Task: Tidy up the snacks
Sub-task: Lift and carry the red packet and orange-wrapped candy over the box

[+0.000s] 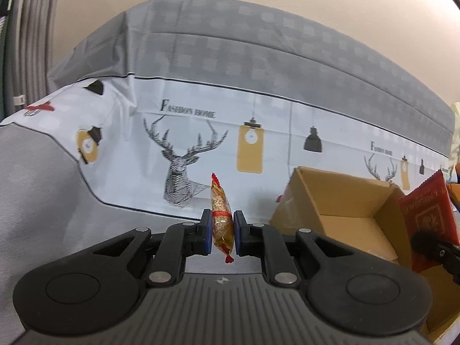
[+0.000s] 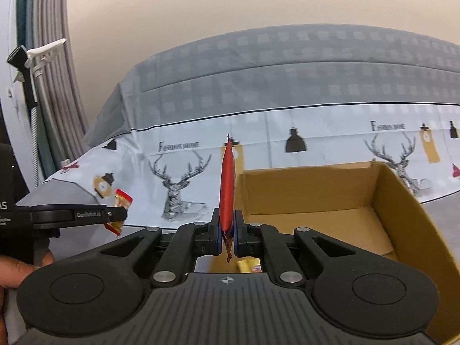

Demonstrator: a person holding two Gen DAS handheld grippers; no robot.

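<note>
Brown cardboard forms the open box [image 2: 330,201] that sits on the table, its flaps up and its inside mostly bare; a small yellow packet [image 2: 249,266] shows low near its front wall, partly hidden behind the right gripper [image 2: 227,230]. That gripper's 2 fingers are clamped on a flat red packet [image 2: 227,181], which stands on edge between the blue pads and rises well above them, in front of the box's left front corner.

The left gripper [image 1: 222,227] is pressed shut on a clear snack bag [image 1: 221,218] with red crimped ends and pale nuts or seeds inside — the bag stands upright, squeezed at its middle. In the right wrist view the same gripper appears from the side at the left edge, held by a hand [image 2: 17,264], to the left of the box and apart from it.

The tablecloth [image 1: 258,66] is grey check at the back, with a white band printed with deer heads and hanging lamps. A plain beige wall [image 2: 230,0] rises behind — pale curtain folds [image 2: 54,86] hang at the left.
</note>
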